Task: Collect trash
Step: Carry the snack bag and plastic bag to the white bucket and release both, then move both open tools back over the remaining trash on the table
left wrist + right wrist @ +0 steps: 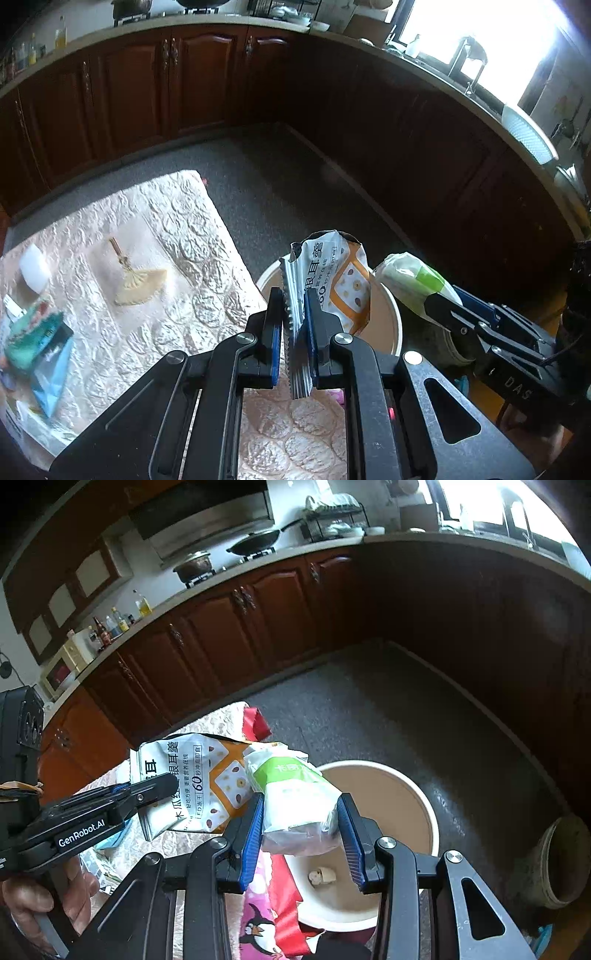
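Observation:
My left gripper (294,325) is shut on a white and orange snack pouch (332,277) and holds it upright over the rim of a cream bin (391,321). The pouch also shows in the right wrist view (199,779). My right gripper (301,834) is shut on a white and green plastic wrapper (295,805), held above the bin (406,794). In the left wrist view the wrapper (410,280) hangs at the bin's right edge. A small scrap (321,876) lies inside the bin.
A quilted pale cloth (147,258) covers the table, with a small hand fan (136,284), a white block (33,266) and teal packets (37,343) on it. Dark wooden cabinets (184,81) ring the grey floor (369,709). A grey pot (561,860) stands on the floor at right.

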